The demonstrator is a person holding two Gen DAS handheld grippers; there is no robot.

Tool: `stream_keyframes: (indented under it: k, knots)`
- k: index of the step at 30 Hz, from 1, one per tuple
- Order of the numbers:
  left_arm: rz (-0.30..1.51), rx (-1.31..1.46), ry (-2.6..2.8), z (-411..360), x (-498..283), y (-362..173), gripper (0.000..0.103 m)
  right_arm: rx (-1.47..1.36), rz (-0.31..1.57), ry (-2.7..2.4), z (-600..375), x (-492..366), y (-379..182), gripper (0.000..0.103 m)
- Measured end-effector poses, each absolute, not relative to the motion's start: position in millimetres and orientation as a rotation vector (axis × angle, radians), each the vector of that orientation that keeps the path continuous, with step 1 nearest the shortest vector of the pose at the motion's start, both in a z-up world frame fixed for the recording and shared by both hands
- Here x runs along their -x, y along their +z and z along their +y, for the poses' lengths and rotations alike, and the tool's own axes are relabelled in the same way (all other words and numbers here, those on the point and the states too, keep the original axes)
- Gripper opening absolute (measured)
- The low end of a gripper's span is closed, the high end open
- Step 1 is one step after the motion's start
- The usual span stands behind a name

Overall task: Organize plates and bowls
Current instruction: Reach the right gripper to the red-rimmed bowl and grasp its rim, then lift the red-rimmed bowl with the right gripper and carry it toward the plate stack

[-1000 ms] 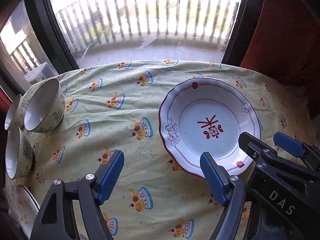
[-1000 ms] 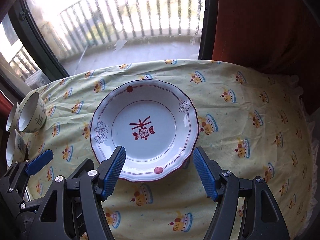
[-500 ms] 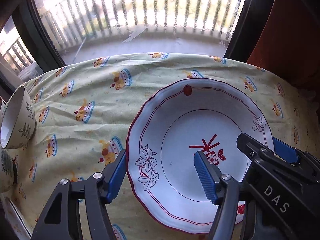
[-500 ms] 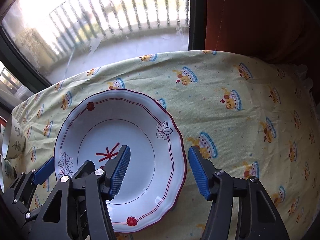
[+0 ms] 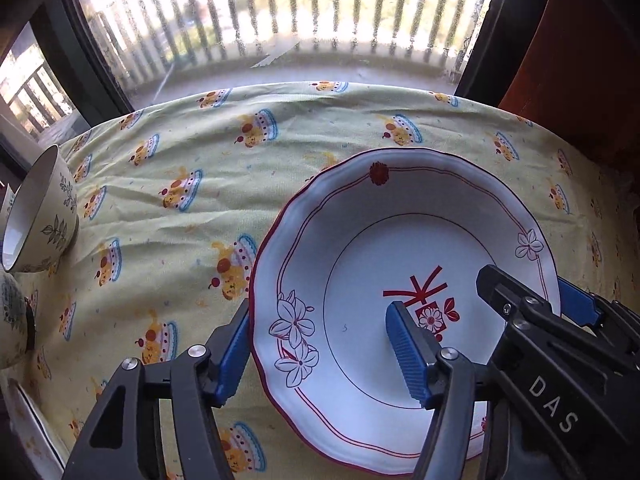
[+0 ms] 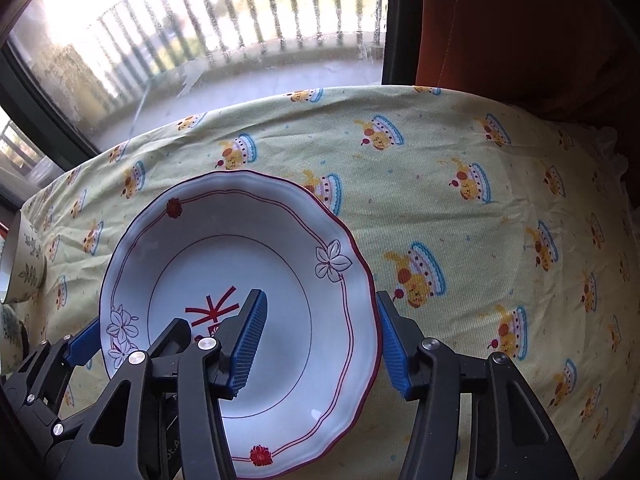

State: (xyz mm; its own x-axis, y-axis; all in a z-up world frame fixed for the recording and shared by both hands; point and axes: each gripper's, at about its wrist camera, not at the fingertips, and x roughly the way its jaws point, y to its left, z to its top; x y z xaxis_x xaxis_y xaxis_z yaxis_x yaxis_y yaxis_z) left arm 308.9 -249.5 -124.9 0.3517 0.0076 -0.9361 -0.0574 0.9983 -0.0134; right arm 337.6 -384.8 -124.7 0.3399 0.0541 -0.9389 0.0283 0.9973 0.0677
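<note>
Plate (image 5: 360, 248) sits on the table, on the yellow cartoon-print tablecloth (image 5: 168, 168), toward the near edge and roughly mid-width; white, scalloped red rim, red motif in the well

Left gripper (image 5: 320, 352): jaws apart, straddling the plate's left rim. Left blue pad is outside the rim, just beside or touching it (can't tell which); right pad is over the well near the red motif. Not clamped on anything

Right gripper (image 6: 320, 344): jaws also apart, straddling the plate's right rim. Left pad over the well, right pad outside the rim, just beside it. No visible squeeze on the rim. In the left wrist view its black body marked "DAS" covers the plate's near-right part

Bowls: one cream bowl with leaf print (image 5: 40, 216) at the left edge of the table, tipped so its opening faces the camera; a second bowl (image 5: 12, 320) just nearer along the same edge, partly cut off by the frame. Both well apart from the plate

Far edge of the table backs onto a window with a balcony railing (image 5: 280, 20) outside
</note>
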Motion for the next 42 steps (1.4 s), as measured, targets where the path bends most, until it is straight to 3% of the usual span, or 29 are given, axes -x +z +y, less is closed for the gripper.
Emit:
stream_keyframes:
  k: [22, 28, 42]
  knots:
    - [1.313, 0.113, 0.104, -192, -179, -124, 0.064, -0.047, 1.359, 0.145, -323, -215, -123, 0.056]
    - [1.297, 0.129, 0.126, -187, -180, -124, 0.051, -0.075, 1.359, 0.146, -326, -210, -125, 0.053]
    - [1.273, 0.116, 0.125, -186, -191, -123, 0.053, 0.033, 1.315, 0.1, -313, -213, -129, 0.048]
